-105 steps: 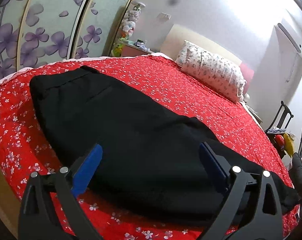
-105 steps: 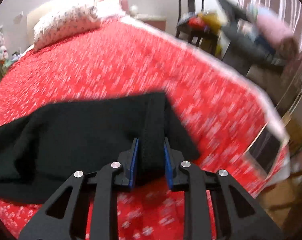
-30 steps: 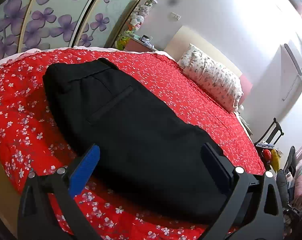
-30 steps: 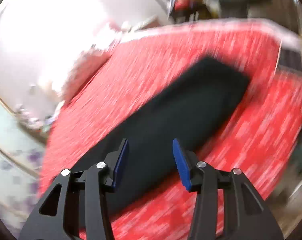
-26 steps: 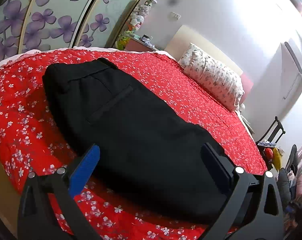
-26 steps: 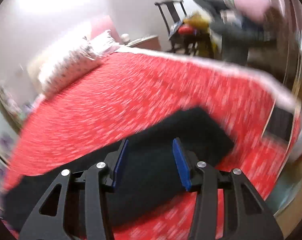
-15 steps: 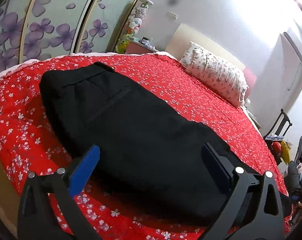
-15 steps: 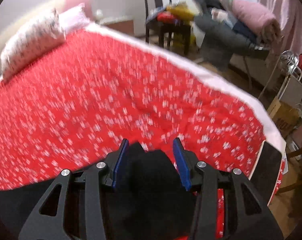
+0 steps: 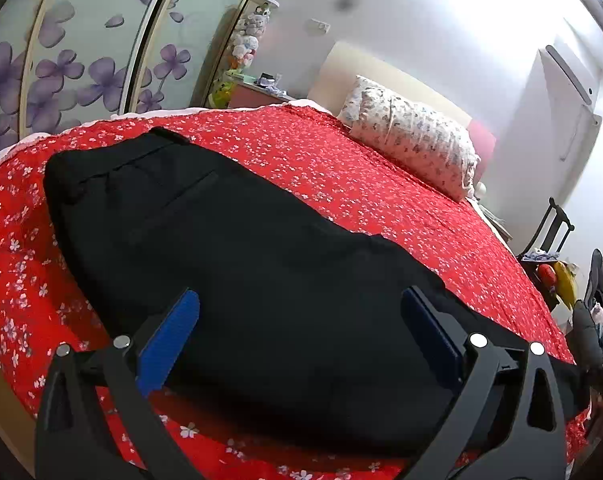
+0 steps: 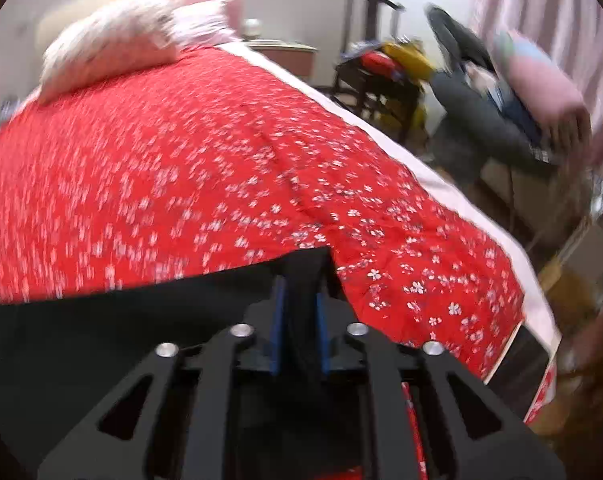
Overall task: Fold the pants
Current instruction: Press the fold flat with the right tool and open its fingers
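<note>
Writing: none legible.
Pants [image 9: 261,272]: black, smooth, lying flat on red floral quilt [image 9: 381,184].
L gripper [image 9: 301,332]: fingers spread wide, hovering.
R gripper [image 10: 299,300]: jaws closing on pants hem at 6 o'clock.

Black fingers [image 9: 169,336], blue pads, silver screws.

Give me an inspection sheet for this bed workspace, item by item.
Surface: red floral bedspread, bare around the pants.
Job's things: black pants lie lengthwise, waistband at the far end in the left wrist view.
Clutter: floral pillow at the headboard.
Grippers: left gripper open above the pants; right gripper closing, its fingers around the pants' end.
Cables: nothing seen.
Surroundings: flowered wardrobe doors; chair piled with clothes.
</note>
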`<state>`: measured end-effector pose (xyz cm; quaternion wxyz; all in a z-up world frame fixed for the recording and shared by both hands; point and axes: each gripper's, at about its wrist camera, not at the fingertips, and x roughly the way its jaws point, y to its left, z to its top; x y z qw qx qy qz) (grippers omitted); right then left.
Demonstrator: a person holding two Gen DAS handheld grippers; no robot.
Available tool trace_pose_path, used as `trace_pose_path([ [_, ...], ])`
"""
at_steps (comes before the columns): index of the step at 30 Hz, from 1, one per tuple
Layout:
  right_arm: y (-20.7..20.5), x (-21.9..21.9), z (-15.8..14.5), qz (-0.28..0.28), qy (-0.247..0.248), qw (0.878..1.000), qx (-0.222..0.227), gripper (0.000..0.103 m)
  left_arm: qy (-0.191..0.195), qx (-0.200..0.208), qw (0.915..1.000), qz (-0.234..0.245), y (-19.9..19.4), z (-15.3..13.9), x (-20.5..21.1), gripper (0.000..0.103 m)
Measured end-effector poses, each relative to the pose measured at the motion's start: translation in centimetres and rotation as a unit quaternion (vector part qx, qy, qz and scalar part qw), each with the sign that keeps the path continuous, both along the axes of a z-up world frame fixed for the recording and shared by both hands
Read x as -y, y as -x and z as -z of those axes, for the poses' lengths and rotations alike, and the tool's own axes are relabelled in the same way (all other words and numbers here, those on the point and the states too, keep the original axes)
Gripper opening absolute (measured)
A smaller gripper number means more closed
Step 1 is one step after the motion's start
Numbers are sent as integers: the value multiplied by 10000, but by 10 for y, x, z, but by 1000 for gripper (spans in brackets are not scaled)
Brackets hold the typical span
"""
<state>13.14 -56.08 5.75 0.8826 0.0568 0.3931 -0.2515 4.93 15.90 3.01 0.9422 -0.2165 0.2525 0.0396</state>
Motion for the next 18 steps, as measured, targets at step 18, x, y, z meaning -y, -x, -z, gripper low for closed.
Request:
trace_pose_path([
  [18,88,48,15,1097,-2165,9608,1338,69,87,213,9996,-136,3,-4,-12,101],
])
